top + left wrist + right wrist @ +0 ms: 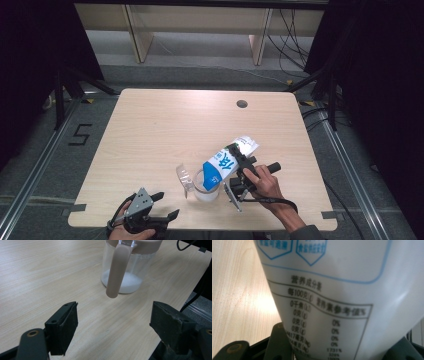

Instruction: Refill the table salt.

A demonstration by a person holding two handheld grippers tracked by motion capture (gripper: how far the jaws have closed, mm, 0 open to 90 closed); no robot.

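A person at a light wooden table [165,125] holds a two-jaw gripper in each hand. The right gripper [239,165], seen from the high view near the table's front right, is clamped across a white and blue bag [225,162] printed with large characters; its black jaws sit about half closed, one against each side of the bag. The bag is tipped over, its lower end slanting down and to the left of this gripper into the mouth of a clear jug [205,186], which stands on the table just left of and below the gripper. In the right gripper view the bag [342,295] rises directly from between the jaws, showing a printed table of figures in small blurred type. The left gripper [162,206] rests low near the front edge, well to the left of the jug, with its jaws spread wide and nothing between them. In the left gripper view the jug [130,265] stands straight ahead of these open jaws, apart from them, with a pinkish-brown rim and handle pointing back toward the gripper and a layer of white grains across its bottom
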